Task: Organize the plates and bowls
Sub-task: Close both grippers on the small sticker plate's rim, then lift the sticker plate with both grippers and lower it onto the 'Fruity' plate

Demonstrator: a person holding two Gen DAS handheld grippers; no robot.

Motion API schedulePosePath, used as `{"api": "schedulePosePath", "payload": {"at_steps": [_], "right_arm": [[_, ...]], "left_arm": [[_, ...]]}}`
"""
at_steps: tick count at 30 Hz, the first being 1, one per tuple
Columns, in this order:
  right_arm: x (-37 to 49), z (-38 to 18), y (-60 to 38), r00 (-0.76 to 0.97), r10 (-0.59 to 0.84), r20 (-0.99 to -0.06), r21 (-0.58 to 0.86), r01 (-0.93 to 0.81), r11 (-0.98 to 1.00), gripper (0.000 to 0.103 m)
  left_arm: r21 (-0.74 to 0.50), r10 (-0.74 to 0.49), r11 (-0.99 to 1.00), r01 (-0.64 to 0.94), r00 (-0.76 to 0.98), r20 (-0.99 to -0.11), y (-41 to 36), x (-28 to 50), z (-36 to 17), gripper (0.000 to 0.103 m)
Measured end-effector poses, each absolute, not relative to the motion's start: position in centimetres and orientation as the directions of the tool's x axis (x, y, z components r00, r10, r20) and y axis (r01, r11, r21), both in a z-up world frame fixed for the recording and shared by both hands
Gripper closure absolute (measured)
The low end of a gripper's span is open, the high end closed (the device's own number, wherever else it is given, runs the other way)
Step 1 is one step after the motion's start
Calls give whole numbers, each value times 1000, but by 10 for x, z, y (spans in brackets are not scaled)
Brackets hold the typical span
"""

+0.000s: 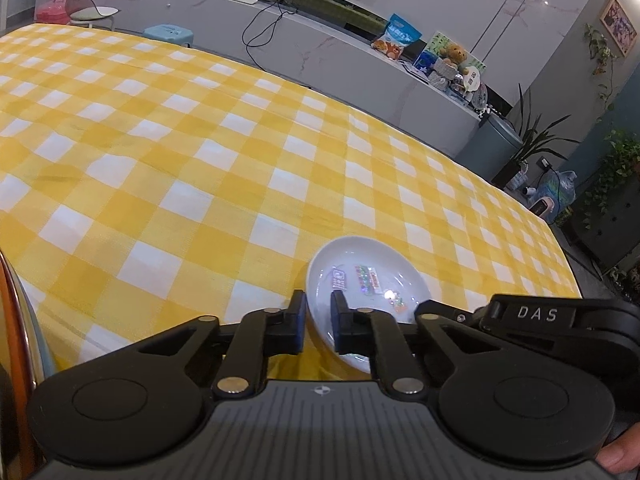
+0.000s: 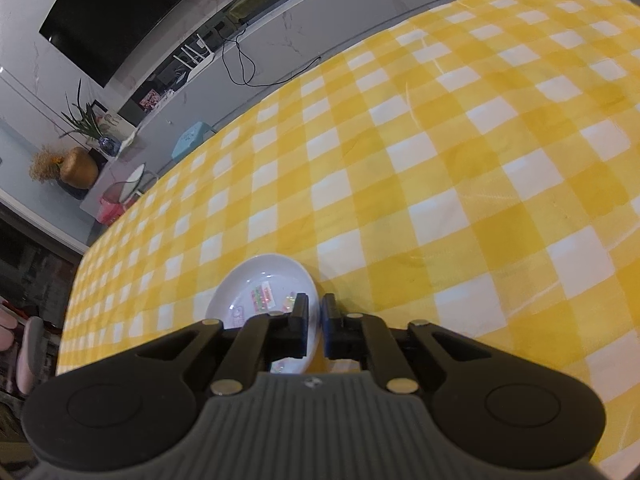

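A small white plate [image 1: 360,280] with colourful stickers inside sits on the yellow checked tablecloth [image 1: 200,160]. My left gripper [image 1: 318,322] straddles its near-left rim, one finger outside and one inside. The same plate shows in the right wrist view [image 2: 260,284]. My right gripper [image 2: 316,328] is shut on its right rim. The right gripper's black body, marked DAS [image 1: 560,320], reaches in from the right in the left wrist view.
An orange and metal edge [image 1: 16,340] shows at the far left. Beyond the table stand a long grey cabinet [image 1: 320,52] with a router and toys, a blue stool [image 1: 168,34], a chair and plants [image 1: 532,136].
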State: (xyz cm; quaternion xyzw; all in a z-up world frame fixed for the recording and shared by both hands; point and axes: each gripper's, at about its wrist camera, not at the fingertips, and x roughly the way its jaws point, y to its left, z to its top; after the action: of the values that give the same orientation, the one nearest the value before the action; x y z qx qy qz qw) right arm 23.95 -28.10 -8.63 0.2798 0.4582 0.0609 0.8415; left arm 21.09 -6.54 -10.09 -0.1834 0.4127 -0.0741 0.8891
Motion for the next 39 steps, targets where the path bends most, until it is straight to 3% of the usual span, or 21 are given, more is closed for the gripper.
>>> {"api": "schedulePosePath", "payload": {"at_steps": [18,30,39], "right_arm": [[194,-65,-292,576,362,-733,529,148,835,102],[120,-31,-305,650,415,-637,639,143,756,102],[61,-30,-301,655,452,-606,666,107,739,102]], "left_arm": [[-372,-294,928,23,658,-693,-72,183,-67,97],[-366,-314,929,59,652,-691,-66,131,-24,97],[-355,-325,931,83,629,-706,-54,74,-27,97]]}}
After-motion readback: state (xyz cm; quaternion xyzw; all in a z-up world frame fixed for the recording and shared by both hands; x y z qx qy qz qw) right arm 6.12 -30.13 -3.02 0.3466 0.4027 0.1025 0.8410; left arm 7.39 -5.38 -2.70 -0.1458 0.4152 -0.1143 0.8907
